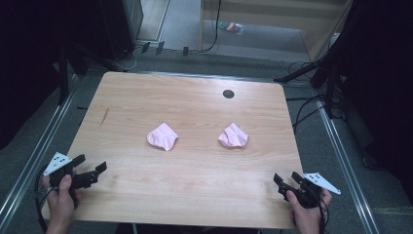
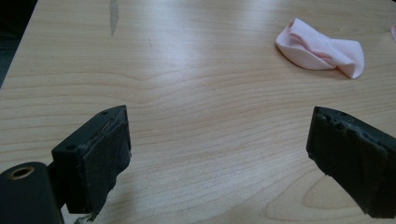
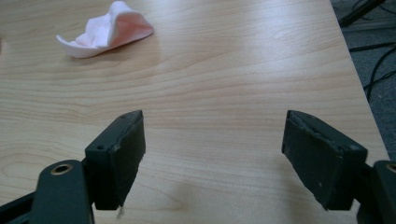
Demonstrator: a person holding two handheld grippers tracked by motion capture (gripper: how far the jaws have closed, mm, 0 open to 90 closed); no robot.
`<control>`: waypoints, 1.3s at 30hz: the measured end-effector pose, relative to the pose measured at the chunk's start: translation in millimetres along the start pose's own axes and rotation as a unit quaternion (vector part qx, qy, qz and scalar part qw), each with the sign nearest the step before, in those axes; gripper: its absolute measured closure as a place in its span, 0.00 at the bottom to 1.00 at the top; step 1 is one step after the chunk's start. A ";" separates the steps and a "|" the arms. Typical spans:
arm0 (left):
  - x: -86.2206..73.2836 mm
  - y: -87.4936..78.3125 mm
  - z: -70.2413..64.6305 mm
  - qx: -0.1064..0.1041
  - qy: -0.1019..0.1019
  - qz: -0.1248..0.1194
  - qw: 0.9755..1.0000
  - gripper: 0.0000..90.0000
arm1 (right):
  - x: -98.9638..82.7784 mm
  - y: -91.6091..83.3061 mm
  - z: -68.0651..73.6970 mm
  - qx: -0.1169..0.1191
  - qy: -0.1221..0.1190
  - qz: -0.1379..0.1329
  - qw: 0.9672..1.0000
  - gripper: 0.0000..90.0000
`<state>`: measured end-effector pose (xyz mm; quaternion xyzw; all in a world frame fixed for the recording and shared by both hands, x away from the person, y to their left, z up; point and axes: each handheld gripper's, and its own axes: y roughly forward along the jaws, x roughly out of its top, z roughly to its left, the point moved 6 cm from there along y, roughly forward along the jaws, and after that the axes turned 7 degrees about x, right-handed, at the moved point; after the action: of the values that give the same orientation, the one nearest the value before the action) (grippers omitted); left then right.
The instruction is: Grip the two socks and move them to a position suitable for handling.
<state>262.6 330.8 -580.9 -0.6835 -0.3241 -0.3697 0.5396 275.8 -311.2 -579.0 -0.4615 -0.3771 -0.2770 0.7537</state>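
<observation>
- The left gripper (image 1: 92, 171) sits at the near left corner of the table (image 1: 195, 195), held in a hand (image 1: 62, 195) that comes in from the bottom edge.
- Its jaws stand wide apart with nothing between them; in the left gripper view only bare wood lies in the gap between the two black pads (image 2: 105, 158).
- The left sock (image 1: 162, 136), a small pink crumpled piece, lies well ahead of those pads and off toward the table's middle, well apart from them.
- In the left gripper view that same sock (image 2: 322, 50) shows up far beyond the right-hand pad, flat on the wood, folded over on itself with one rounded end and one looser flap.
- The right gripper (image 1: 287, 179) sits at the near right corner, in the other hand (image 1: 308, 214), its grey three-cornered plate (image 1: 321, 181) pointing outward.
- Its jaws also stand wide, holding nothing; the right gripper view shows bare table between its pads (image 3: 119, 158).
- The right sock (image 1: 233, 136), pink and bunched like the first, lies well ahead of the right pads and inward from them, touching neither.
- In the right gripper view this sock (image 3: 107, 30) lies far beyond the left-hand pad, its open mouth turned up and to the right, a white edge along its lower side.
- The two socks lie side by side near the table's middle, apart from one another, each roughly opposite its own gripper.
- A small dark round hole (image 1: 228, 93) sits in the tabletop beyond the right sock, farther from the pads than either sock.
</observation>
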 end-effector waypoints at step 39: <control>0.0 0.6 -1.2 0.003 0.008 0.002 1.000 0.07 | 70.7 56.3 74.3 0.023 -0.068 0.014 0.997 0.32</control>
<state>262.9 329.5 -581.0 -0.6794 -0.3198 -0.3727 0.5452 335.3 -225.2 -526.6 -0.4667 -0.4278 -0.2257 0.7404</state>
